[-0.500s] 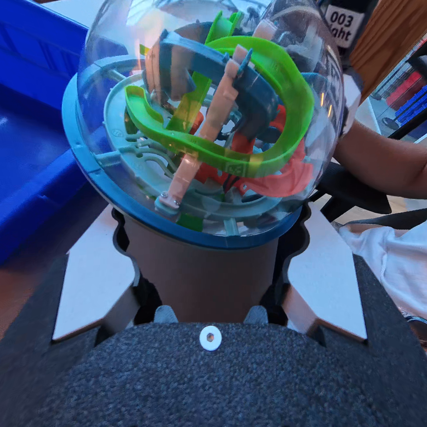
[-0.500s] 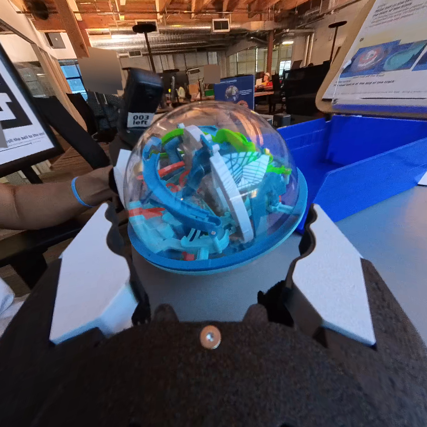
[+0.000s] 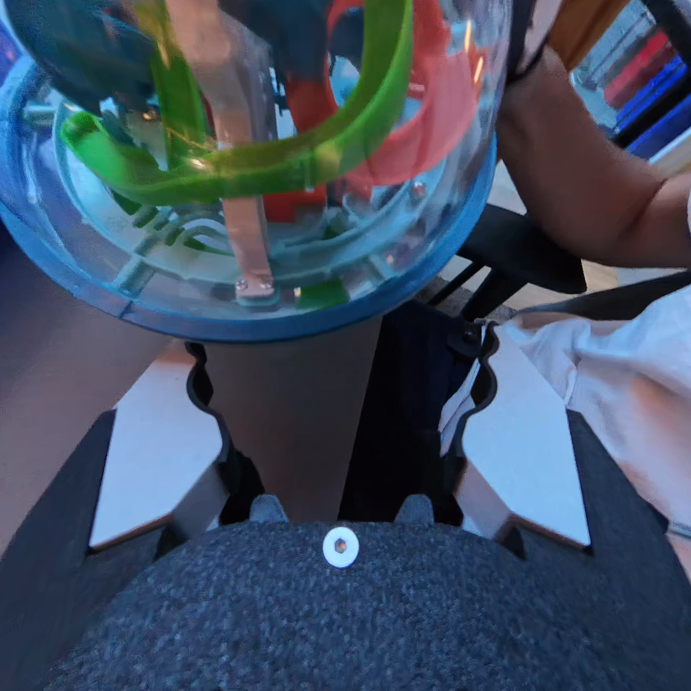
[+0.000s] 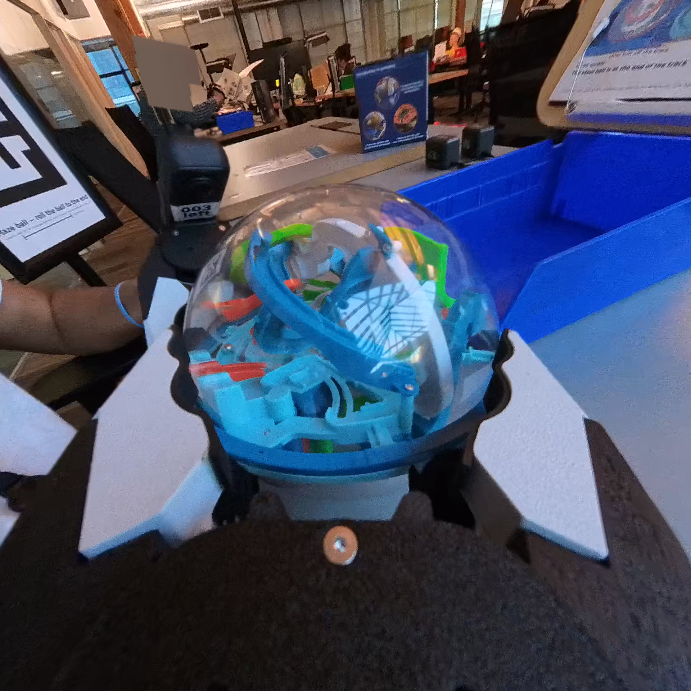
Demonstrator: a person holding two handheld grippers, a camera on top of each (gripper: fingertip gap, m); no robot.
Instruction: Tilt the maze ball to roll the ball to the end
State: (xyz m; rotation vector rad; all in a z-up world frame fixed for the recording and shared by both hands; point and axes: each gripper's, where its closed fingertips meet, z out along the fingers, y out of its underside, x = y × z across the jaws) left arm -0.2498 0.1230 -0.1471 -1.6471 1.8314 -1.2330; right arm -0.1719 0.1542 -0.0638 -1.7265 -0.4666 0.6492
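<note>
One maze ball [image 4: 338,336], clear dome over a blue rim, packed with blue, green, orange and white tracks; it sits between your two claws, above the grey tabletop [image 4: 617,374], and whether it touches that surface cannot be told. The small rolling ball inside is not to be made out among the tracks.

Your right claw [image 4: 338,377]: fingers [image 4: 149,430] spread wide on either side of the maze ball's lower half, dark wavy pads pressed against or right at the dome on both sides, so it grips the maze ball by its widest part.

Your left claw [image 3: 338,381]: fingers standing apart with nothing between them; the maze ball [image 3: 243,157] lies just past the fingertips and fills the upper part of that view, blurred, its blue rim just above them. In the right wrist view this left claw [image 4: 164,310] shows behind the maze ball, one white finger beside the dome; contact there cannot be judged.

One forearm [image 4: 67,321] with a blue wristband, left of the maze ball behind the left claw.

One blue bin [image 4: 583,239], open, to the right of and beyond the maze ball on the tabletop.

One framed sign [image 4: 33,194], far left of the maze ball; one printed board [image 4: 635,63] above the bin.
</note>
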